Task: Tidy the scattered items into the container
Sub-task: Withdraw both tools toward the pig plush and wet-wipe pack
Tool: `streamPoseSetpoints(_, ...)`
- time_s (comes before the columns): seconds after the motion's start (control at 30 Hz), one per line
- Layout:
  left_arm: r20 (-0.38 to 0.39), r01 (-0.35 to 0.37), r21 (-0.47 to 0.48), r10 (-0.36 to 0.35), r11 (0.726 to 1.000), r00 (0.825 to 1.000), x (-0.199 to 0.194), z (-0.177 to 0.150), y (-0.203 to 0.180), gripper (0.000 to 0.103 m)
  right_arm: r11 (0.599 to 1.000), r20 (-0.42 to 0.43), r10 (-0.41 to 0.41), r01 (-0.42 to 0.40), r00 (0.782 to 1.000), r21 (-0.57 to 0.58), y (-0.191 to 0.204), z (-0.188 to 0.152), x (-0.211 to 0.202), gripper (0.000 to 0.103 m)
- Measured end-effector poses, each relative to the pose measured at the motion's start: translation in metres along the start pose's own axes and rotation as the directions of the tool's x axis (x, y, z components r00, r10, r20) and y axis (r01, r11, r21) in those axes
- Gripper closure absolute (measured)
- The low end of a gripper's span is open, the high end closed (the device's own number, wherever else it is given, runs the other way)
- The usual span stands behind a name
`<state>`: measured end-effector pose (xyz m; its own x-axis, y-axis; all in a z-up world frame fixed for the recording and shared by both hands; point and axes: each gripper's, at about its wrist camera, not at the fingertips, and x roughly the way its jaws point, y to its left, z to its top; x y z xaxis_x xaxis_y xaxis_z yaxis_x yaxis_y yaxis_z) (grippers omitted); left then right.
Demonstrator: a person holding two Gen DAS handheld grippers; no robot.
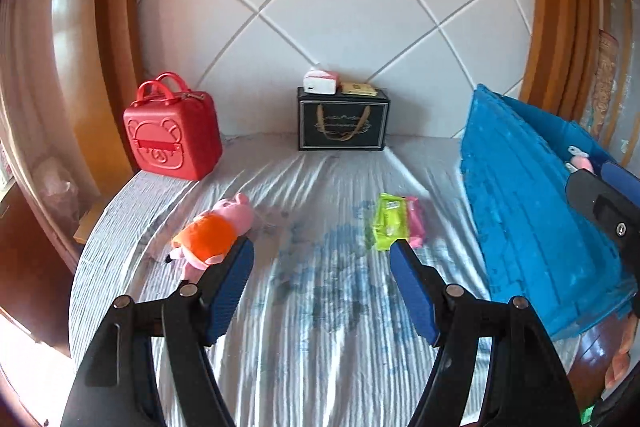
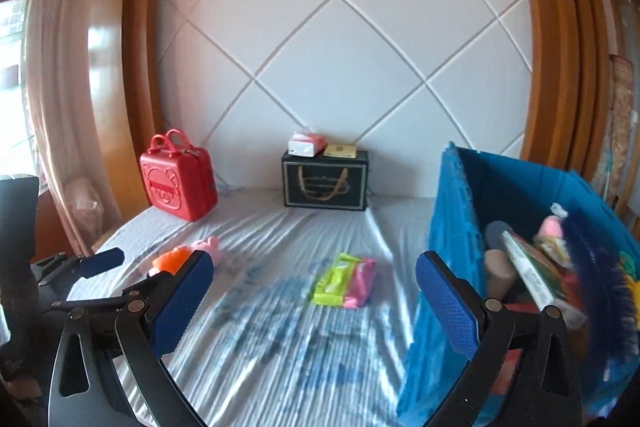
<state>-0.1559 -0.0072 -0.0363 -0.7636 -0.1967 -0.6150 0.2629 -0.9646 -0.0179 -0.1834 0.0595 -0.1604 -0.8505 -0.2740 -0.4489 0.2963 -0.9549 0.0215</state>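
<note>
The bed (image 1: pixel 320 327) carried a blue crate (image 2: pixel 452 227) at the right, already holding several items. A red case (image 1: pixel 172 143) and a black box (image 1: pixel 342 125) stood at the far edge. A pig toy (image 1: pixel 216 231) lay left; a green-and-pink packet (image 2: pixel 346 285) lay centre. The left gripper (image 1: pixel 322 259) and right gripper (image 2: pixel 314 267) were spread wide, holding nothing.

Blue ribbed crate (image 2: pixel 448 227). Pink plush pig (image 1: pixel 218 231) in orange dress. Lime-green and pink packet (image 2: pixel 344 281). Red case (image 1: pixel 172 137) embossed with a bear face. Black box (image 1: pixel 343 125), gold trim. Pale striped bedsheet (image 1: pixel 312 327) with blue print. White headboard (image 2: pixel 340 47), diamond-quilted.
</note>
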Motion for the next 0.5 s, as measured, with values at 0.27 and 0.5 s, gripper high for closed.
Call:
streamPoseSetpoints(0.27, -0.085, -0.139, -0.053, 0.134, 0.989, 0.987, 0.068, 0.019, 0.052, 0.033, 0.996, -0.107, 0.087, -0.086, 0.990, 0.008, 0.007, 0.011, 0.108, 0.000)
streamPoseSetpoints(0.5, -0.166, -0.171, -0.046, 0.161, 0.984, 0.973, 0.125, 0.028, 0.109, 0.033, 0.998, -0.225, 0.060, -0.053, 0.972, 0.038, 0.011, 0.003, 0.177, 0.000)
